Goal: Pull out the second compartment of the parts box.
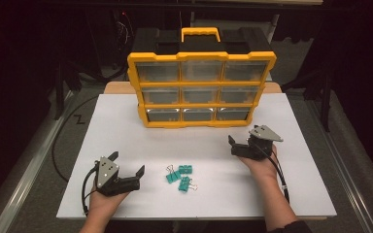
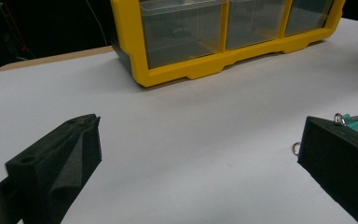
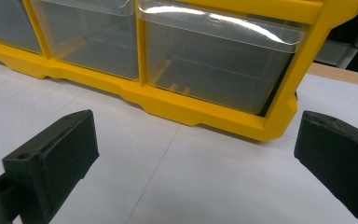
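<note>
High view, left to right: my left gripper [image 1: 127, 162] sits at lower left, jaws spread wide and empty. Green binder clips [image 1: 179, 176] lie at lower centre, just right of it. My right gripper [image 1: 240, 142] rests at centre right, jaws also spread and empty, facing the yellow drawer cabinet [image 1: 201, 90]. To do the pick well, I judge: straddle one clip squarely, then close.

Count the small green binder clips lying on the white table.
3: green binder clips, clustered between the grippers. One upper right, one left, one lowest. None seems hidden.
</note>
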The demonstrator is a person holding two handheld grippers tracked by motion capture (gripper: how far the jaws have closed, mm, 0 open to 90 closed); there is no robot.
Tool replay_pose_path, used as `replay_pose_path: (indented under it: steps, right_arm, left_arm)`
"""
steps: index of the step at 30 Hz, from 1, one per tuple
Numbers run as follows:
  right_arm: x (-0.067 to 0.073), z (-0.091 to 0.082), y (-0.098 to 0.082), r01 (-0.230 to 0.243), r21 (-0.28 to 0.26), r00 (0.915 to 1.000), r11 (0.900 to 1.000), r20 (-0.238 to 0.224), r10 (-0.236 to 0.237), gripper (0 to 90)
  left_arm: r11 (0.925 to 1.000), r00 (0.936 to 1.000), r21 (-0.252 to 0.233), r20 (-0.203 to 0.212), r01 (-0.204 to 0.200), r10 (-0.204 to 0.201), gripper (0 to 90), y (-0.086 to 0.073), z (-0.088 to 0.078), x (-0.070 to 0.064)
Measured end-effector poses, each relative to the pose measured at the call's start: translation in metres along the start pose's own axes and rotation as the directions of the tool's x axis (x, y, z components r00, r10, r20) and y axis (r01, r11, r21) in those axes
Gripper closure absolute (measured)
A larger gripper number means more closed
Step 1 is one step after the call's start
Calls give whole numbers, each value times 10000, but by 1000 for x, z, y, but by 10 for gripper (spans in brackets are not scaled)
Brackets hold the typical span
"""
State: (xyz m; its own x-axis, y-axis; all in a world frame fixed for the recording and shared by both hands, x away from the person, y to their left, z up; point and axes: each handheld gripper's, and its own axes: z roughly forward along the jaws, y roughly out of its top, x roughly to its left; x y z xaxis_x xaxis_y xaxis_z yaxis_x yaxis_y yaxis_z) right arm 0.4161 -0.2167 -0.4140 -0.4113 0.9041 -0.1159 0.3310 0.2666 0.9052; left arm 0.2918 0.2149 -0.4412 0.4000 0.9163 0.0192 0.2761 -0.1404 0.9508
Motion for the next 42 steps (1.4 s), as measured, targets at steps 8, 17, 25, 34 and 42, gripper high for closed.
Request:
replay_pose_path:
  steps: [8, 17, 25, 34, 42]
  right_arm:
    - [-4, -6, -4, 581, 339, 9970, 9977, 499, -597, 9]
    - [-2, -12, -12, 1510, 697, 9859, 9861, 620, -1553, 9]
    - [6, -18, -21, 2825, 1019, 9540, 9538, 740, -2905, 9]
    - [18, -21, -23, 4148, 1006, 9024, 9043, 819, -4230, 9]
    - [27, -22, -24, 5193, 1057, 8421, 8480, 1056, -5288, 9]
  left_arm:
    - [9999, 9996, -20, 263, -103, 103, 3, 1, -2, -1]
    - [10000, 9997, -57, 262, -31, 33, 3, 1, -3, 0]
    - [9999, 9994, -142, 333, -85, 90, 3, 1, -3, 0]
    - [9994, 9989, -62, 302, -355, 356, 4, 1, -1, -3]
    - [9992, 9984, -73, 390, -404, 407, 4, 0, -1, -2]
